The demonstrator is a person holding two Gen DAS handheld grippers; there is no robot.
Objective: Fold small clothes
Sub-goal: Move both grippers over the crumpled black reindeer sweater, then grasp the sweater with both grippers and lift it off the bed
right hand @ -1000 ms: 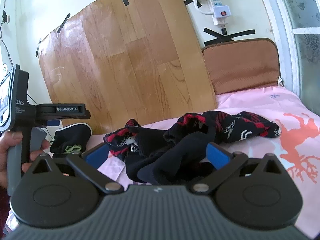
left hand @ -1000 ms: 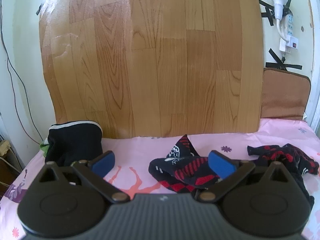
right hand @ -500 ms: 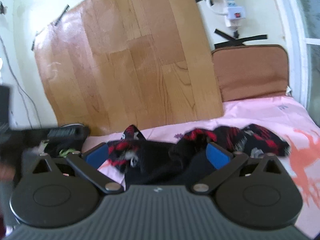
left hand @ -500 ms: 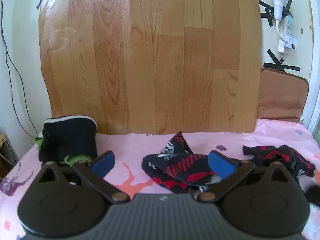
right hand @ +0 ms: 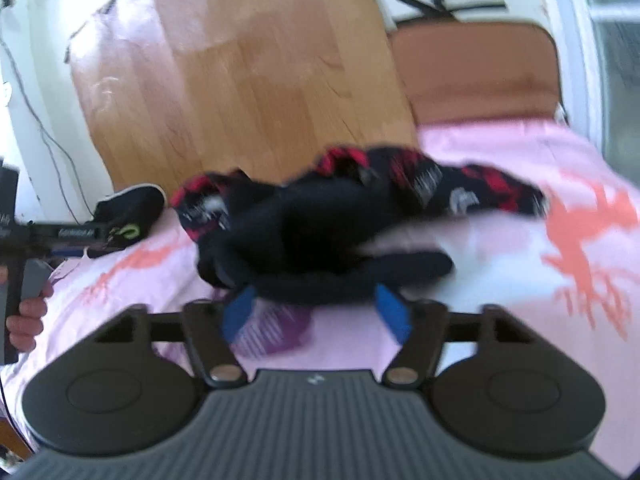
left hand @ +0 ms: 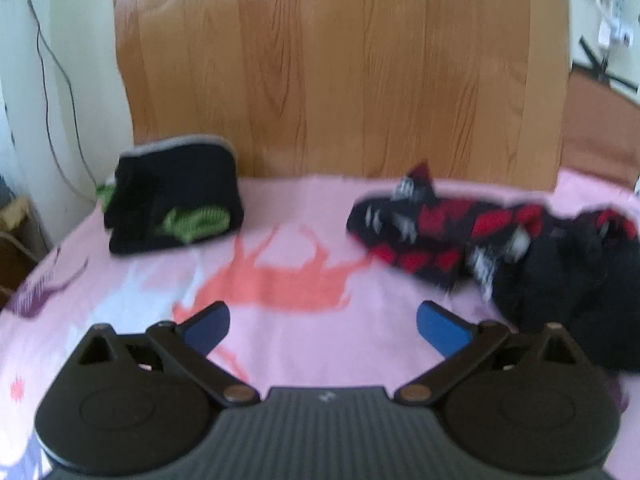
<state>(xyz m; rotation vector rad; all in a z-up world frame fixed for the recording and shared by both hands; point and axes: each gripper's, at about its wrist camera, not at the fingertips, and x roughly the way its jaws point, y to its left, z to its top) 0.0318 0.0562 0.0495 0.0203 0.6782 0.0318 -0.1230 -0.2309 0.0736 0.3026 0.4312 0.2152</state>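
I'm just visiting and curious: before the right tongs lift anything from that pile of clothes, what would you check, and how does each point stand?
1. Right tongs at the black garment: ok, its edge lies between the closing pads.
2. Pads pressing the cloth: cannot tell, too blurred.
3. Only one garment caught: cannot tell; the red-patterned piece overlaps it.
4. Left tongs free to help: ok, open over bare sheet.
5. Folded bundle out of the way: ok, apart by the wooden board.
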